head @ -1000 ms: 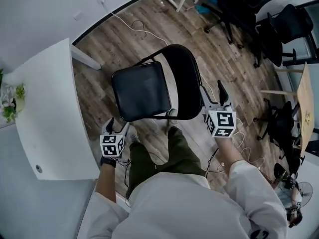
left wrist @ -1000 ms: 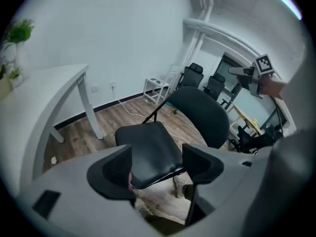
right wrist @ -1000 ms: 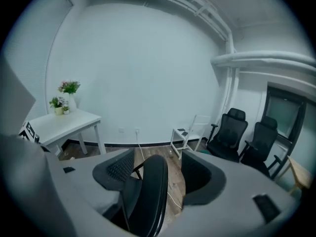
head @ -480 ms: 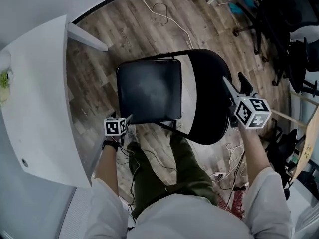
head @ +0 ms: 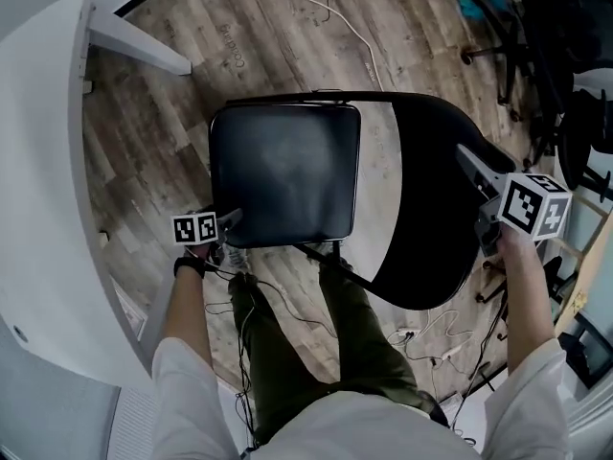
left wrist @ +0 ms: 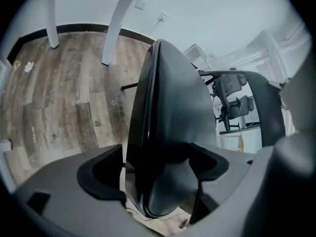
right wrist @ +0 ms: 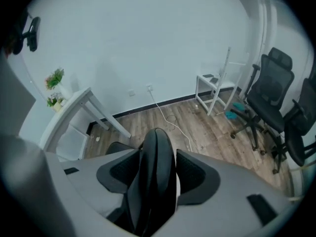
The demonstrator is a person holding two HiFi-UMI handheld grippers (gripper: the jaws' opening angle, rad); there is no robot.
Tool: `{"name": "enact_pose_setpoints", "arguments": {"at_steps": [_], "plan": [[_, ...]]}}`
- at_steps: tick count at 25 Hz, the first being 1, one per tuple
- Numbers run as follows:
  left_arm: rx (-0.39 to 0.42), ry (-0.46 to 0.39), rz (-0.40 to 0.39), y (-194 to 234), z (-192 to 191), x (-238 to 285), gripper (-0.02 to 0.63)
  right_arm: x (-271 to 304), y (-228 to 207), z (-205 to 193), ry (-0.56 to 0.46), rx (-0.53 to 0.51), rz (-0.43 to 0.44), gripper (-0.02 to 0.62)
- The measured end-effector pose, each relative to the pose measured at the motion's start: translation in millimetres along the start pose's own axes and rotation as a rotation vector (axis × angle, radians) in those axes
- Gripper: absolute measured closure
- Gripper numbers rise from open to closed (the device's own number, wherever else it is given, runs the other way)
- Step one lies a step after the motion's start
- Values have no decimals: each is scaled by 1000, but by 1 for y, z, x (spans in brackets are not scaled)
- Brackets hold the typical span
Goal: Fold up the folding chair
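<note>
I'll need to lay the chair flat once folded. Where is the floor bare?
Bare floor lies between the white table and the chair seat. Beyond the seat a white cable crosses it. Office chairs crowd the right; cords litter it by the person's legs.

The folding chair (head: 287,156) stands on the floor (head: 172,103), with its seat (head: 278,190) to the left and its backrest (head: 426,218) to the right in the head view. The worktop (head: 38,161) runs along the left side, near the seat, with one leg (head: 134,44) planted beyond the seat's far left corner. Plants (right wrist: 54,79) sit on its far end. A cable (head: 335,12) trails over the floor behind the chair. Office chairs (head: 565,36) crowd the far right. The person's legs (head: 369,343) stand just before the seat.
</note>
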State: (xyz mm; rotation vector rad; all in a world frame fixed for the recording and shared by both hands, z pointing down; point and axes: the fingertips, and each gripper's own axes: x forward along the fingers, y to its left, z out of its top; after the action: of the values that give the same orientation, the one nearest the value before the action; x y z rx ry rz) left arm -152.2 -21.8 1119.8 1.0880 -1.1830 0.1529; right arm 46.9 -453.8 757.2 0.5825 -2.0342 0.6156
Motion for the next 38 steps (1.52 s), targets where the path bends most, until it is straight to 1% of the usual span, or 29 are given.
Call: {"name": "enact_pose_setpoints", "arguments": {"at_steps": [2, 4, 5, 6, 8, 9, 11, 14, 16, 19, 20, 22, 25, 26, 29, 30, 32, 38], "plan": [[-40, 3, -115, -3, -3, 7, 195, 5, -1, 0, 30, 32, 22, 383], [-102, -4, -230, -4, -6, 12, 195, 7, -1, -2, 59, 59, 35, 404], [-132, -11, -275, -4, -7, 14, 195, 8, -1, -3, 69, 72, 43, 413], [-154, -19, -310, -3, -8, 16, 191, 9, -1, -3, 73, 83, 52, 419], [-174, -27, -352, -1, -8, 19, 176, 11, 0, -3, 74, 99, 72, 428], [-174, -26, -360, -1, -7, 19, 176, 12, 1, -2, 70, 104, 91, 431], [-171, -18, -363, -2, -7, 21, 176, 14, 8, 0, 56, 106, 159, 436], [-175, -13, -340, -3, -9, 20, 176, 16, 12, 0, 48, 121, 198, 440], [-178, -22, -316, -7, -11, 17, 176, 14, 9, 0, 56, 127, 190, 443], [-170, -35, -285, -25, -12, 10, 177, 0, 1, 3, 77, 145, 140, 449], [-162, -35, -279, -32, -12, 8, 178, -4, 3, 5, 78, 152, 139, 451], [-145, -30, -277, -48, -13, 1, 179, -9, 12, 11, 71, 158, 181, 453], [-112, -28, -294, -83, -16, -16, 179, -22, 22, 20, 60, 182, 245, 456], [-98, -29, -304, -98, -17, -22, 178, -28, 22, 22, 62, 189, 243, 457], [-60, -22, -329, -143, -23, -38, 178, -53, 9, 27, 97, 178, 151, 462], [-51, -17, -334, -157, -26, -42, 178, -60, 7, 29, 103, 179, 139, 465], [-32, -8, -345, -184, -31, -50, 178, -71, 8, 33, 108, 186, 140, 468], [59, 6, -365, -264, -30, -69, 178, -96, 17, 45, 117, 216, 153, 480]]}}
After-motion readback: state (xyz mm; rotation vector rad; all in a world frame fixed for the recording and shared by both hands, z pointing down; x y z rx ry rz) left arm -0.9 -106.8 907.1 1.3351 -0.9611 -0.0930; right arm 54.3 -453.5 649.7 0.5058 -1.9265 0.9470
